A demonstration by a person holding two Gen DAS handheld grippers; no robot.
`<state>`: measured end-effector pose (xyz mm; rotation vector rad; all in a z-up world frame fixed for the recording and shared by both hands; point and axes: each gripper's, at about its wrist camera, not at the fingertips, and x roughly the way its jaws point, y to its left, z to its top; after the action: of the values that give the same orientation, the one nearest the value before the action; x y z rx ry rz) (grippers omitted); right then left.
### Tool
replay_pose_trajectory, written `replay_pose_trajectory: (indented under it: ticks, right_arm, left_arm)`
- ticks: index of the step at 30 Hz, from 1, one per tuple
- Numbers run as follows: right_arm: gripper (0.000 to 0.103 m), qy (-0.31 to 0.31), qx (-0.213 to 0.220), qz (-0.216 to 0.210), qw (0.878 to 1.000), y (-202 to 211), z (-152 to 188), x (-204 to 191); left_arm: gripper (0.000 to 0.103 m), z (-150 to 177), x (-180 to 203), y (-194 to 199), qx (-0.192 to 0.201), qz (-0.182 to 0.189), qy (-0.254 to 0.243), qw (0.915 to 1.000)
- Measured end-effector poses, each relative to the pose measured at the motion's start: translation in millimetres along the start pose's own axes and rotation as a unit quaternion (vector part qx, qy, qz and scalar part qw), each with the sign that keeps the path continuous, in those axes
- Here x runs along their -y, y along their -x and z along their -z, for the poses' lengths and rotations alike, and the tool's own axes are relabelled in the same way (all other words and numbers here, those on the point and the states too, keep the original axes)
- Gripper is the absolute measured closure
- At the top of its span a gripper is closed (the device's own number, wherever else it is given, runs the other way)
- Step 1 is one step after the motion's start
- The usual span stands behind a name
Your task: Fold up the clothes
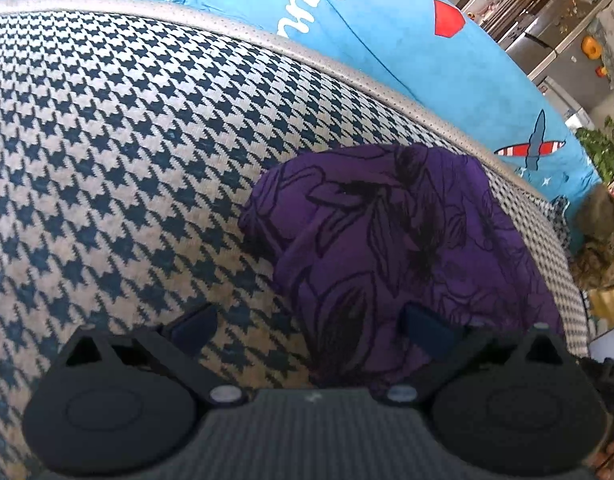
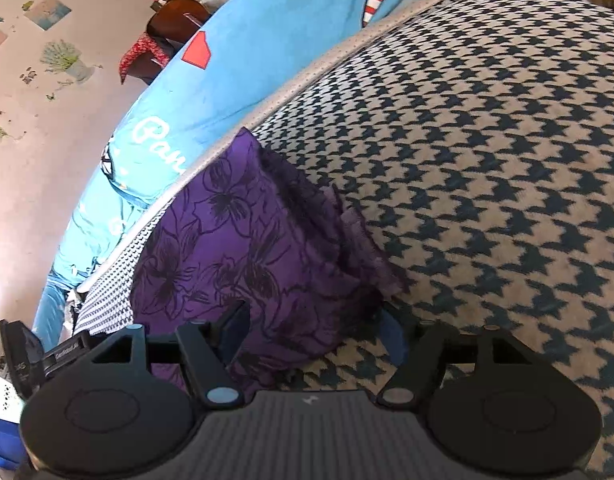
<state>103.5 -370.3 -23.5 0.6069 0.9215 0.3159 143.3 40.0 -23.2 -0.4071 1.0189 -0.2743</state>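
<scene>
A purple garment with black flower outlines lies bunched in a compact bundle on a black-and-white houndstooth cushion, close to its grey piped edge. My left gripper is open just above the bundle's near edge; its right finger rests over the purple cloth and its left finger over bare cushion. In the right wrist view the same garment sits left of centre. My right gripper is open around the garment's near corner, with the left finger over the cloth and the right finger partly hidden behind a fold.
Beyond the cushion's grey piped edge lies a blue blanket with white lettering and red shapes. A fridge and shelves stand far right. A wall with stickers and a brown chair show on the right gripper's left.
</scene>
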Motion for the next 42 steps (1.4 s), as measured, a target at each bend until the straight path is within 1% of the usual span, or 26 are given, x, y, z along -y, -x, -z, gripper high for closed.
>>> replay_pose_trajectory:
  ticks: [5,9,14,18,20,22,24,26,28,33,37,39,40,42]
  right_arm:
    - [0.032,-0.022,0.001,-0.018,1.0,-8,-5,4]
    - [0.032,-0.021,-0.002,-0.03,0.999,-13,-7,2]
    - [0.032,-0.006,-0.008,-0.038,0.999,-24,-10,-6]
    - [0.032,0.007,-0.009,-0.046,0.999,-34,-12,-13]
    - [0.034,0.017,-0.011,-0.049,0.999,-40,-13,-17]
    - [0.045,0.029,-0.017,-0.055,0.998,-48,-13,-23]
    - [0.047,0.036,-0.022,-0.06,0.997,-55,-14,-27]
    - [0.051,0.044,-0.021,-0.059,0.997,-61,-15,-32]
    - [0.053,0.05,-0.019,-0.056,0.997,-64,-15,-35]
    - [0.057,0.087,-0.014,-0.033,0.996,-67,-12,-50]
    - [0.06,0.099,-0.01,-0.025,0.995,-66,-12,-54]
    - [0.061,0.107,-0.009,-0.024,0.994,-64,-11,-54]
    - [0.061,0.108,-0.009,-0.022,0.994,-64,-11,-54]
    - [0.061,0.108,-0.011,-0.019,0.994,-65,-11,-53]
  left_arm:
    - [0.0,-9,7,-13,-0.002,0.013,-0.005,0.9999]
    - [0.0,-17,12,-24,-0.004,0.024,-0.009,0.9997]
    - [0.0,-29,32,-43,-0.006,0.024,-0.035,0.9991]
    - [0.0,-28,46,-49,-0.006,0.015,-0.056,0.9983]
    - [0.0,-28,50,-50,-0.006,0.01,-0.063,0.9979]
    - [0.0,-29,55,-53,-0.005,0.01,-0.068,0.9976]
    - [0.001,-27,57,-51,-0.003,0.009,-0.075,0.9971]
    - [0.001,-25,60,-49,0.0,0.006,-0.083,0.9965]
    - [0.001,-23,65,-49,0.004,0.002,-0.091,0.9959]
    - [0.008,-18,71,-37,0.014,0.012,-0.095,0.9953]
    - [0.008,-12,71,-28,0.02,0.011,-0.11,0.9937]
    - [0.007,-12,70,-34,0.009,0.003,-0.11,0.9939]
    - [0.005,-11,70,-37,0.003,0.0,-0.108,0.9942]
    - [0.003,-10,71,-41,0.004,0.0,-0.108,0.9941]
